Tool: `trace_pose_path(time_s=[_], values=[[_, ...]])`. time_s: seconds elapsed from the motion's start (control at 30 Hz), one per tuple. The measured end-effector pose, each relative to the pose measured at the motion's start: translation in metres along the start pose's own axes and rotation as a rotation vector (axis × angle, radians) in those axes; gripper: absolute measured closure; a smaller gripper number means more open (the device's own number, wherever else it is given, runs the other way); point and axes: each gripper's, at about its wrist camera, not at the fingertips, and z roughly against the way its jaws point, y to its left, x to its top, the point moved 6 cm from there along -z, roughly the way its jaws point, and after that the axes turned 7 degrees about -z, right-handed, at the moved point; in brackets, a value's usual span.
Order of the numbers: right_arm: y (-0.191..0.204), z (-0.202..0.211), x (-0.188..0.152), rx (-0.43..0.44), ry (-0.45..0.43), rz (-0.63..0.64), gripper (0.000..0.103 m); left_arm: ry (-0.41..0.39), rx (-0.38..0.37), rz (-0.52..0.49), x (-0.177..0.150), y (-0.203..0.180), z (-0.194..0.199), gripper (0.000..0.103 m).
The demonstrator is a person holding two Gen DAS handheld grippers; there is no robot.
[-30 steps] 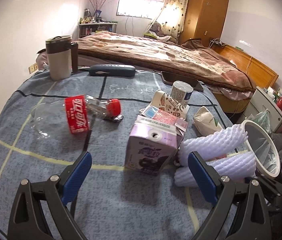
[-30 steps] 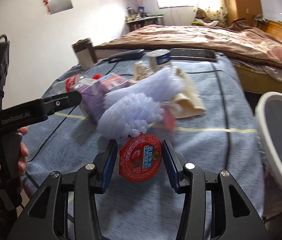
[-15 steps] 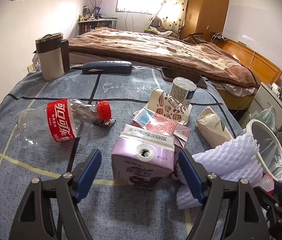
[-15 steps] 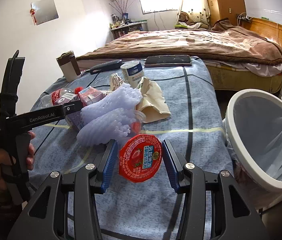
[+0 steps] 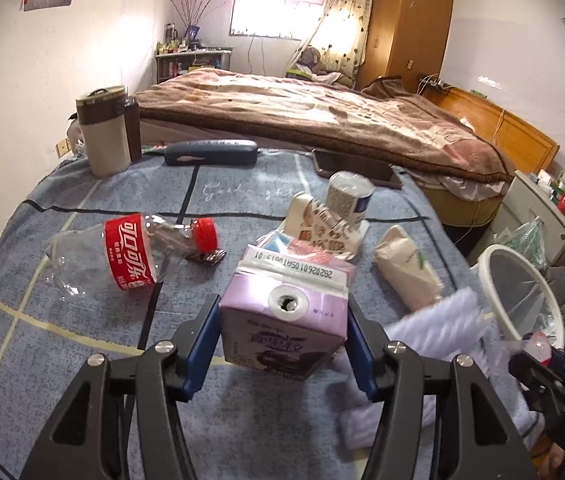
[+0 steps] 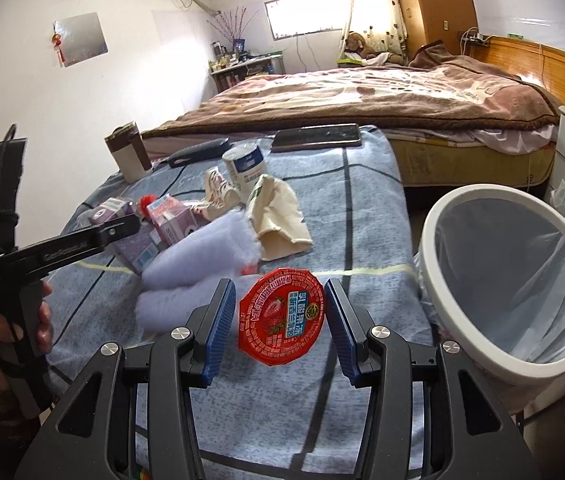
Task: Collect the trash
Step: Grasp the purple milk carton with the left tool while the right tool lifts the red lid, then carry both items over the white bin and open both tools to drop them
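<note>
Left of the bin [image 6: 434, 216], my right claw [image 6: 280, 320] grips a red cup [image 6: 280, 318] above the tabletop [image 6: 366, 216]. My left claw [image 5: 282, 334] has just been closing, its pads now against a purple carton [image 5: 282, 320] farther left of the bin.

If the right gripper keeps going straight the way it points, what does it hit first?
Most likely the blue-grey bedspread just ahead. The right gripper, shut on the red-lidded cup, points downward past it. The white bin lies off to the right, outside that line. Depth is hard to judge in this fisheye view.
</note>
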Motion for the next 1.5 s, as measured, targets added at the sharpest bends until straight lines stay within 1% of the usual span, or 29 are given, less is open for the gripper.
trace_pose_path(time_s=[0.17, 0.27, 0.5, 0.67, 0.77, 0.87, 1.0, 1.13, 1.27, 1.37, 1.5], values=[[-0.01, 0.01, 0.005, -0.012, -0.025, -0.014, 0.055, -0.045, -0.027, -0.035, 0.012, -0.02, 0.02, 0.043], [-0.016, 0.018, 0.009, -0.02, -0.041, -0.021, 0.055, -0.057, -0.049, -0.069, 0.018, -0.037, 0.027, 0.043], [-0.04, 0.035, 0.019, -0.068, -0.079, -0.048, 0.055, -0.069, -0.135, -0.138, 0.028, -0.086, 0.029, 0.043], [-0.067, 0.047, 0.031, -0.117, -0.112, -0.08, 0.055, -0.061, -0.206, -0.197, 0.034, -0.133, 0.021, 0.043], [-0.088, 0.053, 0.037, -0.165, -0.13, -0.104, 0.055, -0.068, -0.256, -0.226, 0.038, -0.162, 0.019, 0.043], [-0.11, 0.057, 0.043, -0.198, -0.138, -0.129, 0.055, -0.06, -0.313, -0.247, 0.041, -0.19, 0.014, 0.043], [-0.137, 0.061, 0.045, -0.254, -0.145, -0.152, 0.055, -0.056, -0.361, -0.285, 0.042, -0.225, 0.007, 0.043], [-0.162, 0.058, 0.046, -0.3, -0.131, -0.179, 0.055, -0.026, -0.399, -0.305, 0.041, -0.254, -0.006, 0.043], [-0.188, 0.049, 0.043, -0.334, -0.091, -0.201, 0.055, 0.003, -0.421, -0.322, 0.034, -0.275, -0.018, 0.043], [-0.197, 0.042, 0.041, -0.352, -0.065, -0.194, 0.055, 0.029, -0.426, -0.335, 0.029, -0.288, -0.028, 0.043], [-0.21, 0.035, 0.037, -0.359, -0.036, -0.203, 0.055, 0.059, -0.43, -0.34, 0.023, -0.296, -0.038, 0.043]])
